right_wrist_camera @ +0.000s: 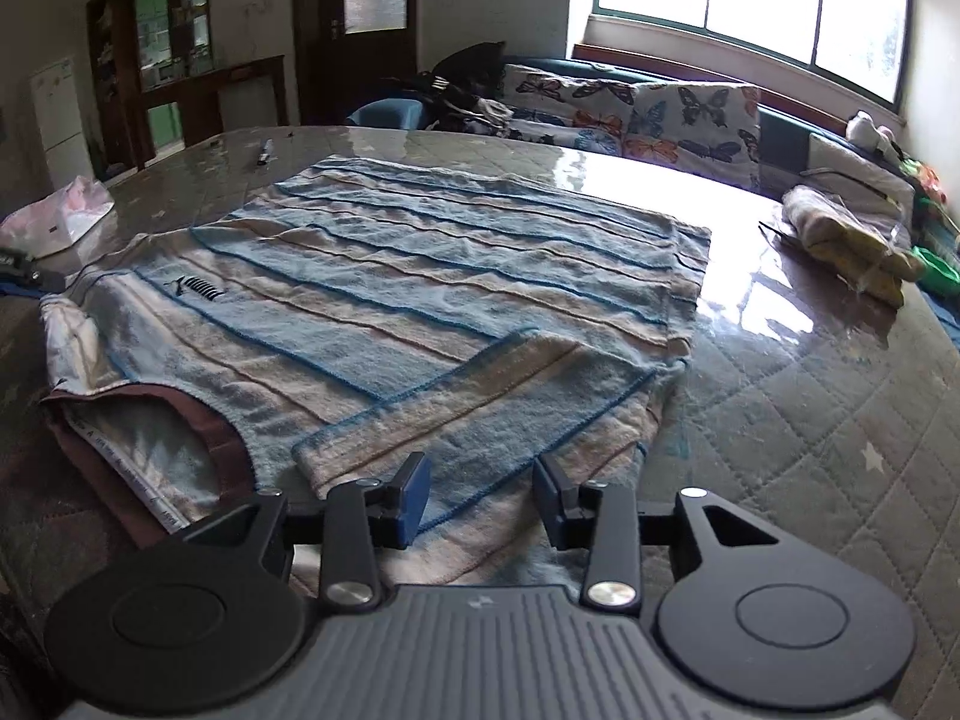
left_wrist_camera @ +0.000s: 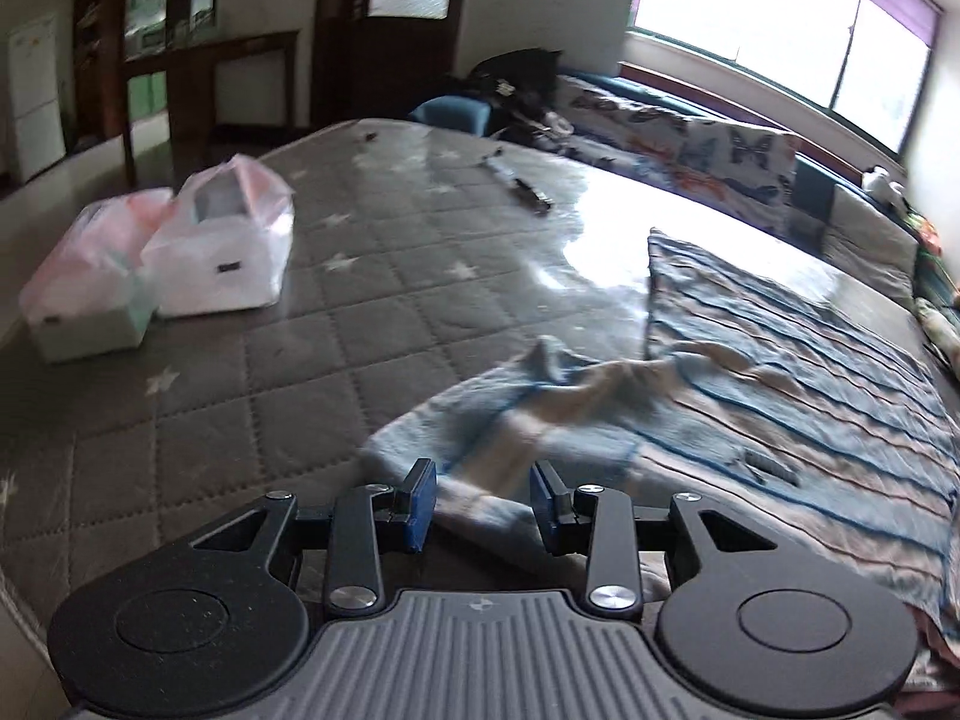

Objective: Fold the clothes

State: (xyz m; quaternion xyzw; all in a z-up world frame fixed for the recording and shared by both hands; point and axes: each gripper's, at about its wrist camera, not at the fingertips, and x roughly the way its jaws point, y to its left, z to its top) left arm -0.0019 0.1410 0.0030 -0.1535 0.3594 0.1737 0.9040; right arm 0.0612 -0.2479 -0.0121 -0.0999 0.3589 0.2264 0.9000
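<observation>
One striped sweater (right_wrist_camera: 384, 300), pale blue and cream, is lying face up on a grey quilted mattress (right_wrist_camera: 810, 420), its collar at seven o'clock in the right wrist view and a sleeve (right_wrist_camera: 480, 414) folded across its front. Hovering over that sleeve, the right gripper (right_wrist_camera: 482, 495) is standing with blue pads apart, clamping nothing. From the left wrist view the other sleeve (left_wrist_camera: 540, 396) is lying rumpled at six o'clock, and the left gripper (left_wrist_camera: 483, 501) is sitting parted above it, cloth showing between the pads without being pinched. Two plastic-wrapped boxes (left_wrist_camera: 180, 264) are resting at nine o'clock. Butterfly-print cushions (right_wrist_camera: 678, 114) are lining the far edge at one o'clock.
</observation>
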